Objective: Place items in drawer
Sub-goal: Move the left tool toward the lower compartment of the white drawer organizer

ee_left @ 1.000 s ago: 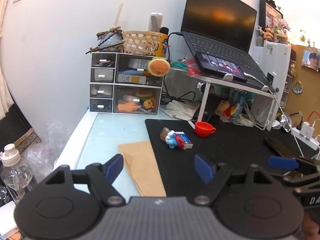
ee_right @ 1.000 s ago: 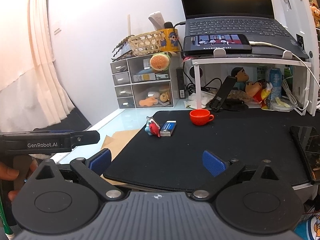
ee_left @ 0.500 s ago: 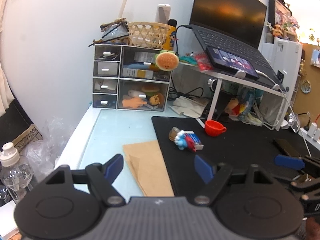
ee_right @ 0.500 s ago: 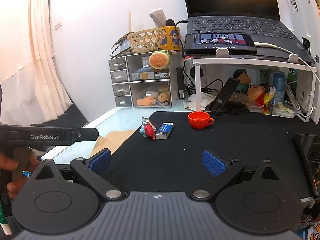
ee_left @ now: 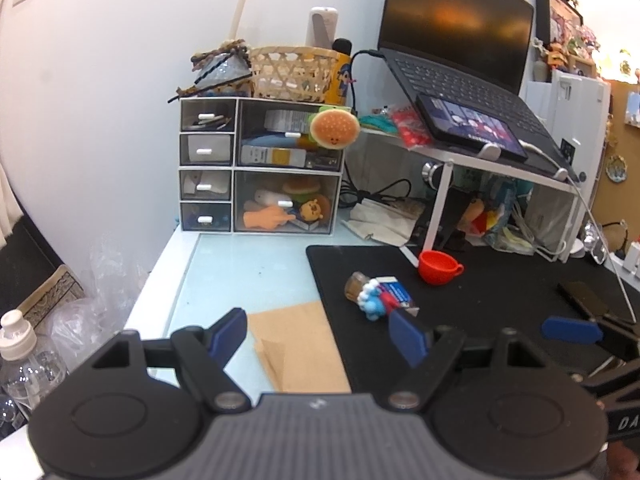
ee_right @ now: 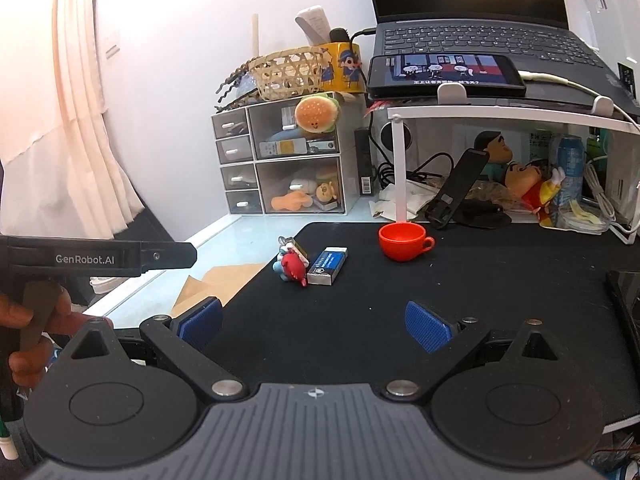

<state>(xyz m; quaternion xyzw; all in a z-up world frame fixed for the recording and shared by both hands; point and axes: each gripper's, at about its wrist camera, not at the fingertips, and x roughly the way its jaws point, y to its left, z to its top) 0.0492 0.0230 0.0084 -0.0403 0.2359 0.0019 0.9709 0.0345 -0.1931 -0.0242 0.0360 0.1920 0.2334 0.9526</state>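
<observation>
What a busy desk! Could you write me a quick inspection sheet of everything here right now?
Surface: black desk mat on pale blue tabletop.
Job's things: blue-and-red toy figure, boxed eraser and red cup on the mat; clear drawer organiser, drawers shut.
Clutter: brown paper envelope, wicker basket.
Grippers: left tool and right tool open, empty.
Cables: black cords behind the organiser.
Surroundings: laptop on a white stand.

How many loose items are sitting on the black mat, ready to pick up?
3, all toward the mat's far-left area: a small red and blue figure, an eraser lying right beside it, and a red cup farther right. A dark phone-like slab lies at the right edge.
</observation>
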